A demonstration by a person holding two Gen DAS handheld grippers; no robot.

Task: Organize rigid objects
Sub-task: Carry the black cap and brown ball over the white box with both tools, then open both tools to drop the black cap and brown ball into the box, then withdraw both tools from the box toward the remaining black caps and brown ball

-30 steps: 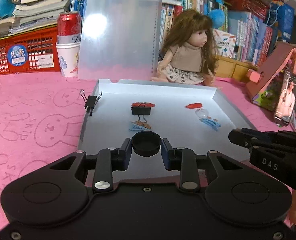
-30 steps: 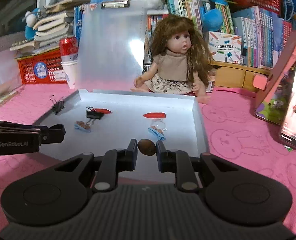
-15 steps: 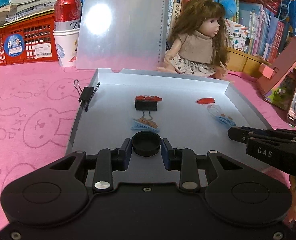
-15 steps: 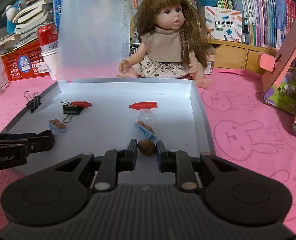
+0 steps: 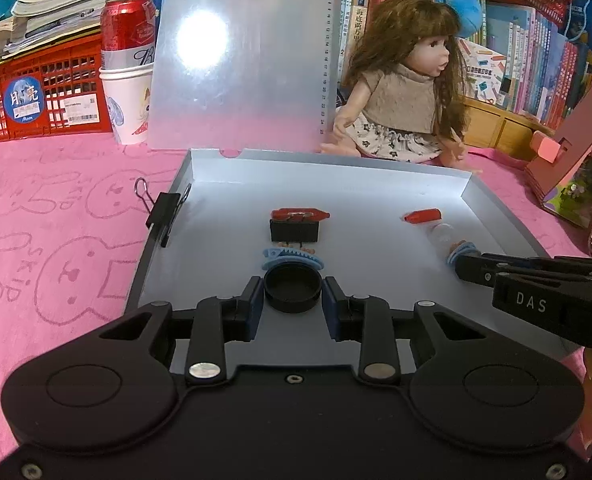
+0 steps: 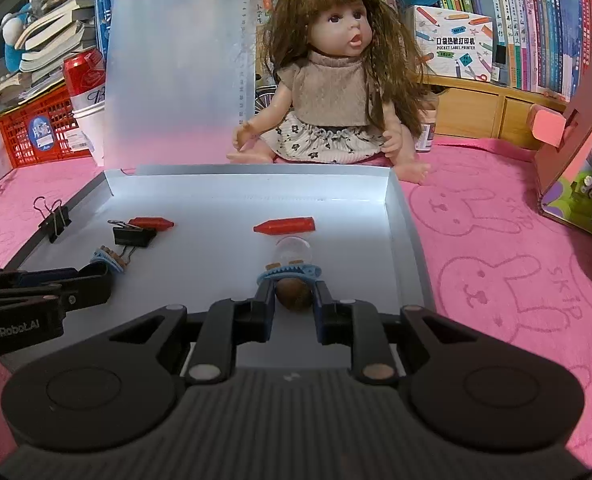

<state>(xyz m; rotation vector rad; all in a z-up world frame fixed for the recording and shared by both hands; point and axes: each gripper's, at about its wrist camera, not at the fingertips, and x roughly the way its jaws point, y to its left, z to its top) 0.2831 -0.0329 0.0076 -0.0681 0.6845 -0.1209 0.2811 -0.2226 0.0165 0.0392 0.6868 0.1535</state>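
Observation:
My left gripper (image 5: 293, 290) is shut on a black round cap (image 5: 292, 286), held low over the grey tray (image 5: 376, 168), just behind a blue toothed clip (image 5: 292, 258). My right gripper (image 6: 294, 294) is shut on a brown nut (image 6: 294, 296) above the tray (image 6: 408, 232), next to another blue toothed clip (image 6: 290, 271) and a clear ball (image 6: 293, 249). Two red crayons (image 6: 286, 225) (image 6: 152, 223) and a black binder clip (image 6: 133, 236) lie in the tray. Each gripper shows at the edge of the other's view.
A second binder clip (image 5: 164, 216) grips the tray's left wall. The tray's clear lid (image 5: 240, 56) stands upright behind it. A doll (image 6: 336, 92) sits at the back. A red can in a paper cup (image 5: 128, 68), a red basket (image 5: 36, 100), books and a pink stand (image 5: 568, 168) ring the pink mat.
Both grippers moved forward and lower over the tray with their objects still held; each now sits right next to a blue toothed clip.

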